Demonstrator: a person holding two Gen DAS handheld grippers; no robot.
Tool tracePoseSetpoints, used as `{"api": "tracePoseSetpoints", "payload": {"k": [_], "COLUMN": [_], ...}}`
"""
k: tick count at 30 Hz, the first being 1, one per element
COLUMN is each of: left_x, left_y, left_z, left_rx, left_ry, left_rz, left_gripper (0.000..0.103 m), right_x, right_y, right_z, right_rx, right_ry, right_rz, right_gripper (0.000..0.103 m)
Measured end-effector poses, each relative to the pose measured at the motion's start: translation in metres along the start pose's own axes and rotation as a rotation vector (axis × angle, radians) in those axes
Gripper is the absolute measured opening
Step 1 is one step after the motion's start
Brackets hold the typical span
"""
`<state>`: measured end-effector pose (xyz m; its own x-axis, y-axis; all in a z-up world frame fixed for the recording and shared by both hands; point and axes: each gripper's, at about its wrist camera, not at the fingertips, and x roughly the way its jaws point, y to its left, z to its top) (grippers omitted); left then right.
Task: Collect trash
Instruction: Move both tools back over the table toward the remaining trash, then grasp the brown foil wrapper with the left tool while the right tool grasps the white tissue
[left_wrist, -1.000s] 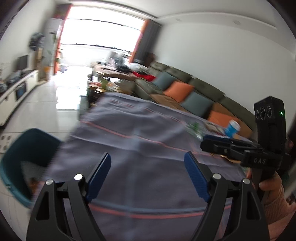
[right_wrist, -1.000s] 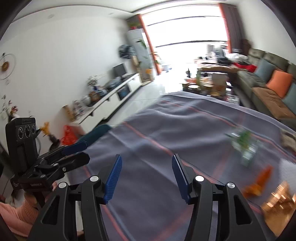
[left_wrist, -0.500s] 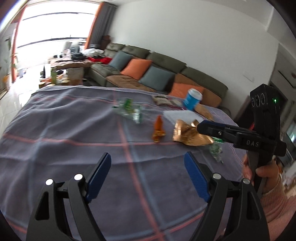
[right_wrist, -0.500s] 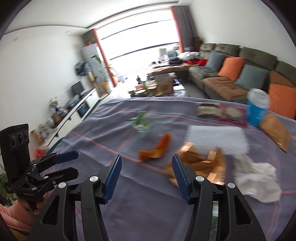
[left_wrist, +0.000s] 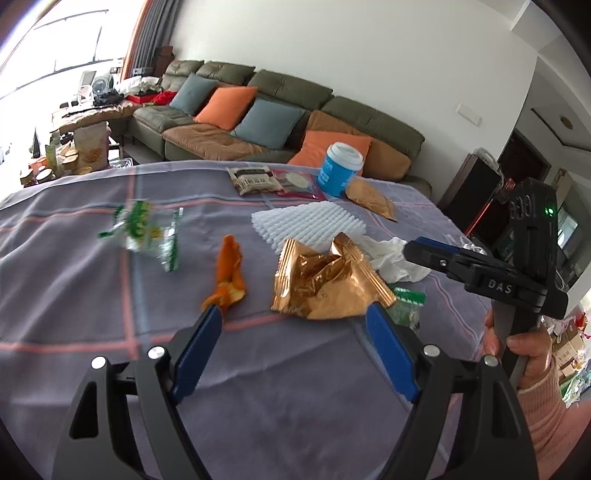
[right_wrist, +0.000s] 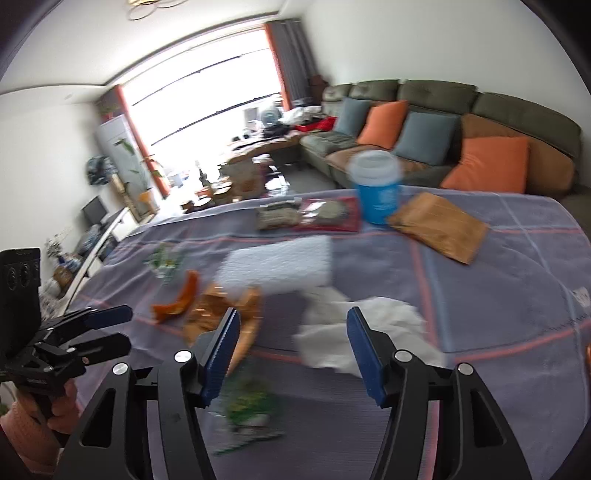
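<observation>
The left tool (left_wrist: 293, 315) hangs over the tabletop (left_wrist: 74, 295) with its blue pads spread wide and nothing between them. Just past its tips lie a crumpled gold foil wrapper (left_wrist: 325, 280) and a twisted orange wrapper (left_wrist: 227, 273). The right tool (right_wrist: 291, 321) is opening — its pads frame a crumpled white tissue (right_wrist: 369, 332) without touching it; seen from the left wrist, its black body reads "DAS" (left_wrist: 500, 286), gripped by a hand (left_wrist: 524, 347) in a pink sleeve.

Farther out on the grey checked cloth: a clear green-printed bag (left_wrist: 144, 229), a white foam net sheet (left_wrist: 306, 225), a small green packet (left_wrist: 406, 306) beside the gold wrapper, a tan pouch (left_wrist: 371, 199), two flat snack packets (left_wrist: 273, 181) and a blue cup with a white lid (left_wrist: 338, 170) — their printing too small to read. A sofa (left_wrist: 369, 118) with orange and blue cushions stands behind.
</observation>
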<state>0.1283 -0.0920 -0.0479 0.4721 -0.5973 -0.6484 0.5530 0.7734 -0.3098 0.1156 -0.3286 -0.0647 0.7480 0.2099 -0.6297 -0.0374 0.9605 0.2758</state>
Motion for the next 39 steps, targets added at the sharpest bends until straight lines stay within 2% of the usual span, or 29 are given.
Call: {"api": "tracePoseSetpoints", "payload": {"k": [2, 10, 17, 19, 20, 21, 22, 24, 26, 27, 28, 33, 39], "left_x": [0.012, 0.051, 0.071, 0.074, 0.075, 0.076, 0.075, 0.077, 0.077, 0.077, 0.077, 0.068, 0.050], "left_y": [-0.002, -0.011, -0.009, -0.010, -0.009, -0.010, -0.009, -0.009, -0.007, -0.006, -0.005, -0.004, -0.001], "left_z": [0.006, 0.017, 0.021, 0.022, 0.022, 0.022, 0.022, 0.022, 0.021, 0.021, 0.020, 0.016, 0.012], "left_rx": [-0.003, 0.010, -0.002, -0.003, -0.004, -0.005, -0.007, -0.005, -0.013, -0.018, -0.022, -0.029, -0.044], "left_ry": [0.022, 0.095, 0.146, 0.146, 0.145, 0.146, 0.149, 0.149, 0.150, 0.151, 0.155, 0.137, 0.102], "left_rz": [-0.004, 0.013, -0.004, -0.003, -0.008, -0.016, -0.022, -0.007, 0.001, 0.004, 0.001, -0.005, -0.015], "left_gripper": [0.080, 0.080, 0.080, 0.080, 0.078, 0.074, 0.065, 0.054, 0.036, 0.029, 0.020, 0.010, 0.009], "right_x": [0.002, 0.014, 0.024, 0.023, 0.023, 0.022, 0.022, 0.022, 0.019, 0.018, 0.017, 0.010, -0.002], "right_y": [-0.012, -0.039, -0.040, -0.040, -0.039, -0.039, -0.039, -0.040, -0.043, -0.043, -0.043, -0.042, -0.037], "right_z": [-0.001, -0.005, -0.007, -0.007, -0.007, -0.007, -0.007, -0.008, -0.009, -0.009, -0.008, -0.009, -0.007], "right_rx": [0.020, 0.069, 0.064, 0.059, 0.059, 0.060, 0.059, 0.064, 0.069, 0.068, 0.067, 0.071, 0.077], "right_ry": [0.006, 0.054, 0.095, 0.099, 0.097, 0.097, 0.102, 0.105, 0.101, 0.101, 0.100, 0.084, 0.048], "right_rz": [-0.029, -0.055, -0.036, -0.026, -0.025, -0.021, -0.017, -0.010, -0.005, -0.004, -0.004, 0.022, 0.055], "right_gripper": [0.071, 0.073, 0.073, 0.067, 0.063, 0.053, 0.045, 0.039, 0.026, 0.012, 0.007, 0.007, 0.006]}}
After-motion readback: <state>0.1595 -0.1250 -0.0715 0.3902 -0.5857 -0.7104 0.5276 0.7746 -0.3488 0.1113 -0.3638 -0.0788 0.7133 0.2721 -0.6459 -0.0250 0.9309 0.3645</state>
